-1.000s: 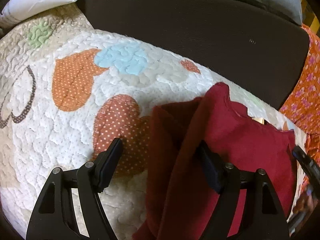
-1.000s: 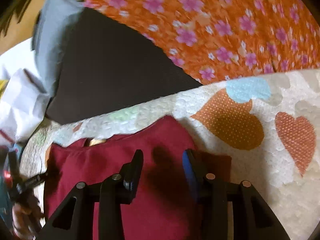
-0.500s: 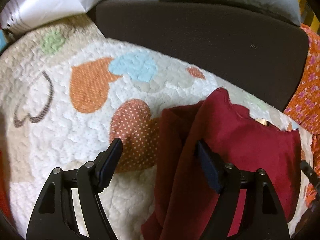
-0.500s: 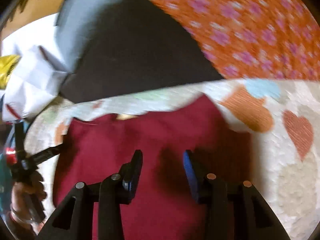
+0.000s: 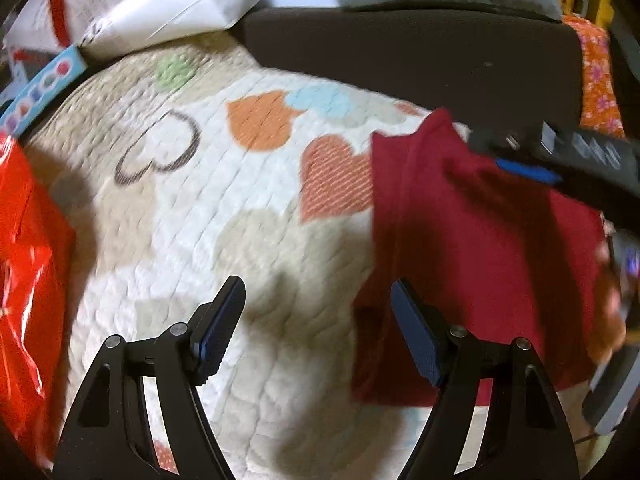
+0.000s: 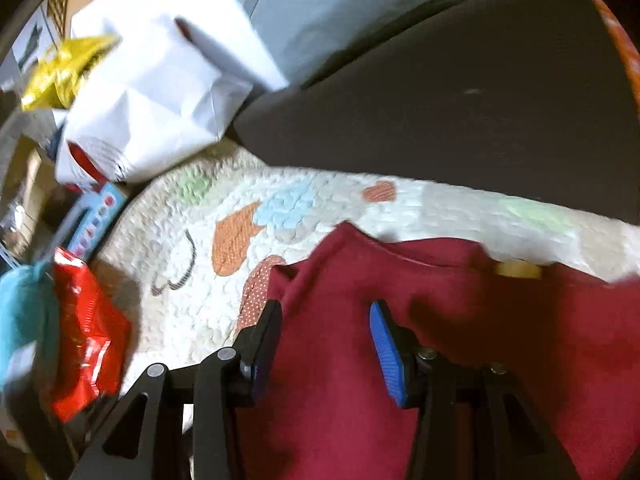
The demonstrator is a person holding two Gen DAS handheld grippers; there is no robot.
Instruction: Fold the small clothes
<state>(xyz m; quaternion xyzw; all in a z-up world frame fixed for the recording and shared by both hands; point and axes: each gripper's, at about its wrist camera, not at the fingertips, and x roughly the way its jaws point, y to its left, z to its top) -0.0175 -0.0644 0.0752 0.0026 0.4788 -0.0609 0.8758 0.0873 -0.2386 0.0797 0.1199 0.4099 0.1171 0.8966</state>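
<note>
Bedding first: cream quilted cover printed with orange, blue and green hearts (image 5: 200, 216) spread flat, with a dark brown cushion (image 5: 420, 64) along its far edge. Dark red knit garment (image 5: 472, 248), partly folded, lies on the quilt; from the left wrist view it sits at about 3 o'clock, a doubled edge running down its left side.

Left gripper (image 5: 318, 322) hangs above bare quilt just left of the garment's edge. Jaws wide apart, nothing between them; the right-hand pad overlaps the red cloth in view, contact cannot be told.

Right gripper (image 6: 325, 338) hovers over the garment's upper left part. Jaws part-way apart and have just been opening; red cloth shows behind the gap, but no fold is pinched between the pads. In the left wrist view this same tool enters at 2 o'clock, blue pad above the red cloth.

Surroundings, right wrist view: shiny red plastic bag (image 6: 86, 336) at 9 o'clock on the quilt's edge, white paper bag (image 6: 152, 108) at 11 o'clock, crumpled gold foil (image 6: 60, 72) beyond it, grey pillow (image 6: 340, 20) at 12 o'clock. Orange flowered fabric (image 5: 598, 80) at 2 o'clock in the left wrist view. Both views blurred.
</note>
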